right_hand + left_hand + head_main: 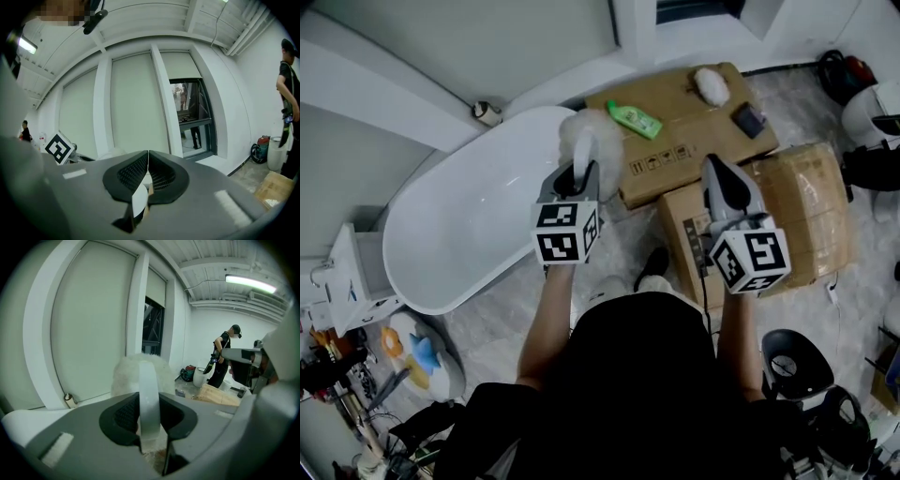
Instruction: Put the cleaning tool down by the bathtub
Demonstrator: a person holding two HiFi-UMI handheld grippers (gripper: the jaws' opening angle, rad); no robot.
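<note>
Left tongs (577,176) are clamped on the cleaning tool (592,139) — white handle pinched between the pads, fluffy head sticking out ahead. In the left gripper view the handle (149,399) runs straight up the middle of the jaws. The grip looks centred, prob. so the head doesn't swing about.

Tool's in the air, not down yet. Its head hangs about over the rim at the right-hand end of the bathtub (459,225), just beside the left corner of the flat cardboard box (694,131).

Right tongs (715,169) are closed, pads meeting, nothing between them. They're held off to the side over the 2nd box (806,216), I'd say just to stay clear, since this reads as a one-handed job.

Green bottle (635,119) lies on the flat box near its left edge, well out of the tool's way.

The strip of floor (626,225) between tub and boxes looks the likely spot. Next move, as I judge it: lower the tool there, then let the pads go. The gap's tight, so the fluffy head could snag the tub rim or box corner — worth going in slow.
</note>
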